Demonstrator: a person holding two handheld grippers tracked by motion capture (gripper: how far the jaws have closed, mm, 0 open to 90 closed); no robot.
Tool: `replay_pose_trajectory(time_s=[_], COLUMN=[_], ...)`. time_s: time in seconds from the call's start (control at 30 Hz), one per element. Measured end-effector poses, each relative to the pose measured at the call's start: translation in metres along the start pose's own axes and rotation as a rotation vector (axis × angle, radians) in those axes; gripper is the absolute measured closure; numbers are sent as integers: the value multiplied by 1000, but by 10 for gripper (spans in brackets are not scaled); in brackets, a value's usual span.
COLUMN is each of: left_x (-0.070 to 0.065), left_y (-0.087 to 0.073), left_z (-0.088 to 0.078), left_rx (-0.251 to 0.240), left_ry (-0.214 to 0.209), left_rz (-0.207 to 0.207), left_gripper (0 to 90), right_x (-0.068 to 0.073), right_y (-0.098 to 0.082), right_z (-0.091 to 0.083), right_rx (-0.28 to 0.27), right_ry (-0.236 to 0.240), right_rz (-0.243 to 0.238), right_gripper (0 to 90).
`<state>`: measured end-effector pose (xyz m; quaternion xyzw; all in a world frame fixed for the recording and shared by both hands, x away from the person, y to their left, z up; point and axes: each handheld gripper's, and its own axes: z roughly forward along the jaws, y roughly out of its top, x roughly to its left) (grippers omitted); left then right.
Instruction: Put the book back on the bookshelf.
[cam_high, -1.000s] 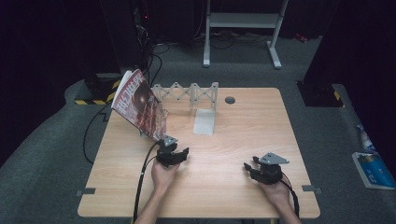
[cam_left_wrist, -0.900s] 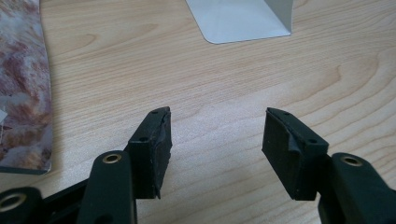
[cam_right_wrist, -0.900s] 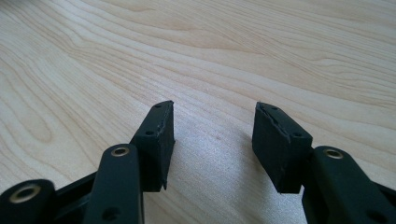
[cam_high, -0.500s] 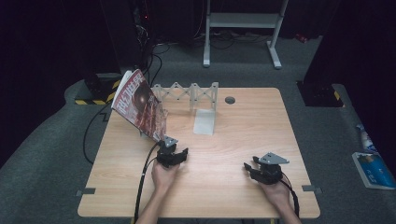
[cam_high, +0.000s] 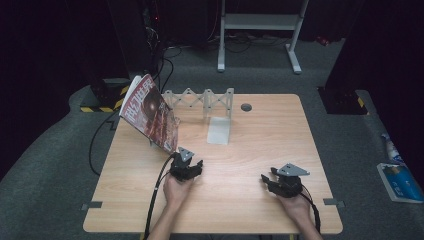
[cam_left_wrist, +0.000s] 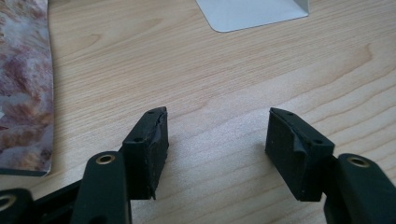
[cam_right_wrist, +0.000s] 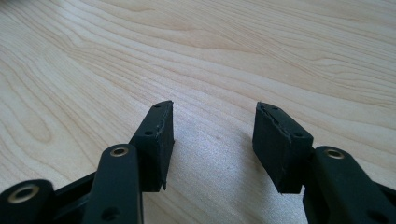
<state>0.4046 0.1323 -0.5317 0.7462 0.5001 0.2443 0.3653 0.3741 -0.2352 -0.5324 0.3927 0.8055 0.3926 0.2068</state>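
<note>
Jaws of the left gripper (cam_high: 192, 167) are standing open with nothing between them, having just been opening; we are finding the right gripper (cam_high: 268, 181) likewise open and empty, resting on the bench (cam_high: 260, 135). We are noting the magazine (cam_high: 150, 112) leaning tilted at the left gripper's eleven o'clock, just beside it, against the white folding rack (cam_high: 202, 100).

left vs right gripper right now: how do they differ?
The left gripper sits close beside the magazine leaning at the table's left; the right gripper sits apart from everything, over bare wood. The left gripper's jaws have just been opening, with nothing between them; the right gripper's jaws show no such change. Shared: both are open, empty and low over the tabletop, each held in a hand.
</note>
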Motion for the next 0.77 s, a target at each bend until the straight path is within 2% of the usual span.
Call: replay_pose_trajectory(time_s=[0.2, 0.77], left_x=[-1, 0], left_y=[-2, -2], left_z=[0, 0], left_rx=[-14, -13], left_ry=[-1, -9], left_rz=[0, 1], left_gripper=[377, 372], right_x=[0, 0], right_y=[0, 0], right_z=[0, 0], right_rx=[-1, -2], right_ry=[-2, -4], right_rz=[1, 3], right_gripper=[478, 467])
